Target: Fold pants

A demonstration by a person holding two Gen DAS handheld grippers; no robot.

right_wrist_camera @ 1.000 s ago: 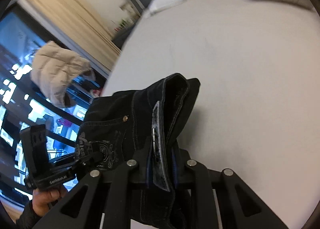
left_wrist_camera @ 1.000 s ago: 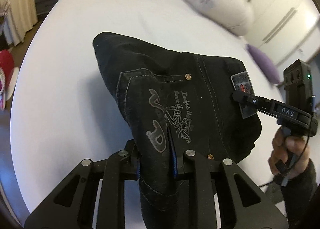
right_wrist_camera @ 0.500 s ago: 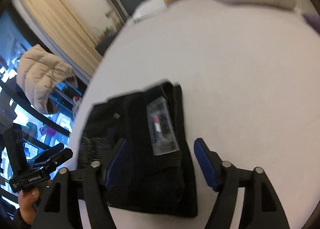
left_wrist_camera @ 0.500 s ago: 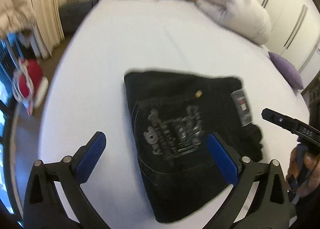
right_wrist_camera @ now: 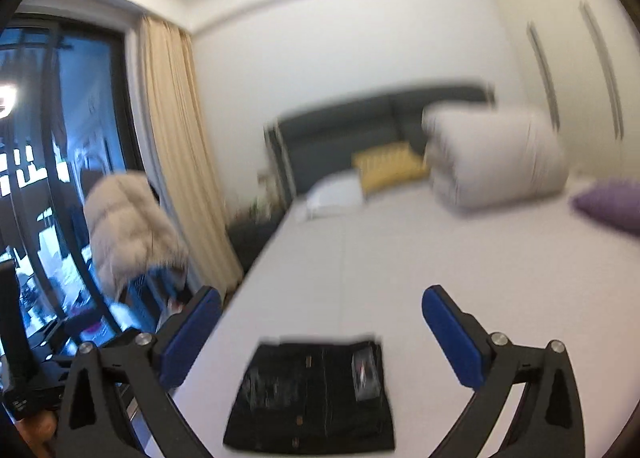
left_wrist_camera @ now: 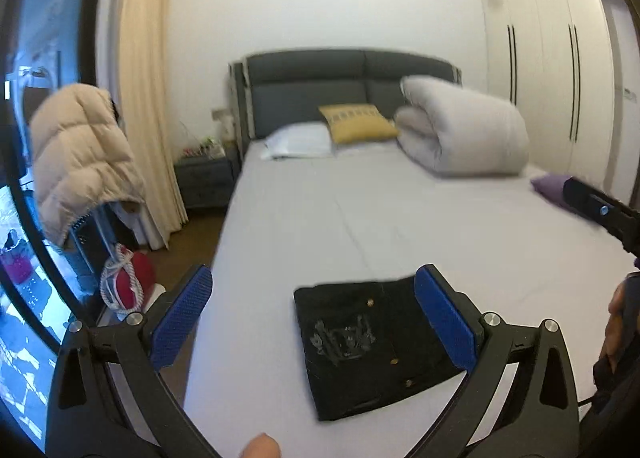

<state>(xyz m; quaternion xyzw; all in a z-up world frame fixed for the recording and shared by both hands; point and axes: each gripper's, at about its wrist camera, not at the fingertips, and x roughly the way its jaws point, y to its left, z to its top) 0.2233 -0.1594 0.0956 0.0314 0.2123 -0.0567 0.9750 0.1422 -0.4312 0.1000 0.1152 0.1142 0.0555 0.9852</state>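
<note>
The black pants (left_wrist_camera: 368, 342) lie folded into a flat rectangle near the foot edge of the bed (left_wrist_camera: 400, 218), with grey embroidery on the back pocket facing up. They also show in the right wrist view (right_wrist_camera: 316, 394), blurred, with a clear tag on top. My left gripper (left_wrist_camera: 316, 318) is open and empty, raised back from the pants. My right gripper (right_wrist_camera: 320, 338) is open and empty, also raised above and behind them. Its body shows at the right edge of the left wrist view (left_wrist_camera: 600, 210).
A rolled white duvet (left_wrist_camera: 460, 138), a yellow cushion (left_wrist_camera: 356, 122) and a white pillow (left_wrist_camera: 300, 142) lie by the dark headboard. A purple pillow (right_wrist_camera: 608, 206) is at the bed's right side. A beige puffer jacket (left_wrist_camera: 80, 154) hangs at the left, near a nightstand (left_wrist_camera: 206, 178).
Both grippers let go of the pants, opened wide and pulled up and back. The pants now lie flat on the bed and look smaller in both views.
</note>
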